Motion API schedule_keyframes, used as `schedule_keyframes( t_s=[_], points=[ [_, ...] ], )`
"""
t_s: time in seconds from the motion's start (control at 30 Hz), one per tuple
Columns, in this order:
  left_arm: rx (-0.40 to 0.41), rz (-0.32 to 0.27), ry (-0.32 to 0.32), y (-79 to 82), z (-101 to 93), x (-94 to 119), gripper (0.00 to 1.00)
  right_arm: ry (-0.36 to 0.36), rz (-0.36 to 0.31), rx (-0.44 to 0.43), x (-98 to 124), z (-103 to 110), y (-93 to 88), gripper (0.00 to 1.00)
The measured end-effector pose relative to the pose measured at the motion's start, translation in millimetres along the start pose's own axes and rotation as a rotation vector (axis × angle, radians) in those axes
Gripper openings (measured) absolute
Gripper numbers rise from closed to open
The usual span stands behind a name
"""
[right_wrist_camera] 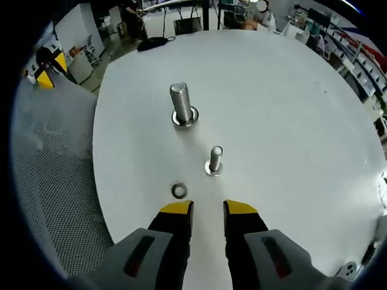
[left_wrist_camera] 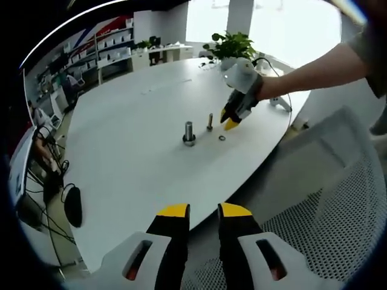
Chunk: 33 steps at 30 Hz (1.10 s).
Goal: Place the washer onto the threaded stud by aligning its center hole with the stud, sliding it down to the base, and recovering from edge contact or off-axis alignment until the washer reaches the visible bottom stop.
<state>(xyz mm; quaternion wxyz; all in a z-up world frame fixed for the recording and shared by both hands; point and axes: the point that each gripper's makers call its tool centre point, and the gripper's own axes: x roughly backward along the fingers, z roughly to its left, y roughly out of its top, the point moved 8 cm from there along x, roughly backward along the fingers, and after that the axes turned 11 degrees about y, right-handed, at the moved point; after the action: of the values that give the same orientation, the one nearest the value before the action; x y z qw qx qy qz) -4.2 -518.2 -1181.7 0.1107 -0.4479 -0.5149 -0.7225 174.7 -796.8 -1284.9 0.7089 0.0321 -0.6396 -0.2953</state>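
A small metal washer lies flat on the white table. A short threaded stud stands upright beside it. A taller, thicker stud stands a little farther off. My right gripper hovers just short of the washer, which sits off its left jaw tip. Its jaws are open a little, with nothing between them. My left gripper is back off the table's edge over a chair, open and holding nothing.
A white mesh chair stands against the table's near edge. A potted plant sits at the table's far side. Shelves line the back of the room. A dark object sits off the table's end.
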Motion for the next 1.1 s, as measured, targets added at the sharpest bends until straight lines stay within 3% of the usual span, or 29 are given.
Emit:
schedule_keyframes(
  t_s=[0.17,0.27,0.53,0.57,0.6,0.63,0.87,1.1],
  points=[
    [0.001,-0.015,0.000,1.0,1.1,1.4,0.15,0.055,-0.022,0.022,-11.2,17.0,3.3,0.22],
    [0.016,-0.024,0.013,1.6,3.7,1.7,0.15,0.059,0.017,0.065,-19.8,24.7,5.3,0.22],
    [0.008,-0.024,0.016,1.3,3.1,2.3,0.15,0.050,0.057,0.090,-26.4,19.9,14.5,0.19],
    [0.010,-0.029,0.019,1.8,3.3,2.8,0.15,0.045,0.097,0.208,-26.2,17.9,14.5,0.19],
    [0.013,-0.033,0.021,2.1,3.7,3.1,0.15,0.066,0.094,0.249,-26.9,22.6,14.7,0.17],
    [0.015,-0.036,0.022,2.4,4.1,3.3,0.15,0.064,0.092,0.213,-27.3,24.7,14.2,0.16],
    [0.008,-0.043,0.024,3.3,3.9,3.5,0.15,0.071,0.140,0.200,-27.6,23.8,17.8,0.15],
    [0.006,-0.044,0.029,3.2,4.3,3.4,0.15,0.071,0.241,0.203,-31.1,23.5,25.8,0.14]
  ],
)
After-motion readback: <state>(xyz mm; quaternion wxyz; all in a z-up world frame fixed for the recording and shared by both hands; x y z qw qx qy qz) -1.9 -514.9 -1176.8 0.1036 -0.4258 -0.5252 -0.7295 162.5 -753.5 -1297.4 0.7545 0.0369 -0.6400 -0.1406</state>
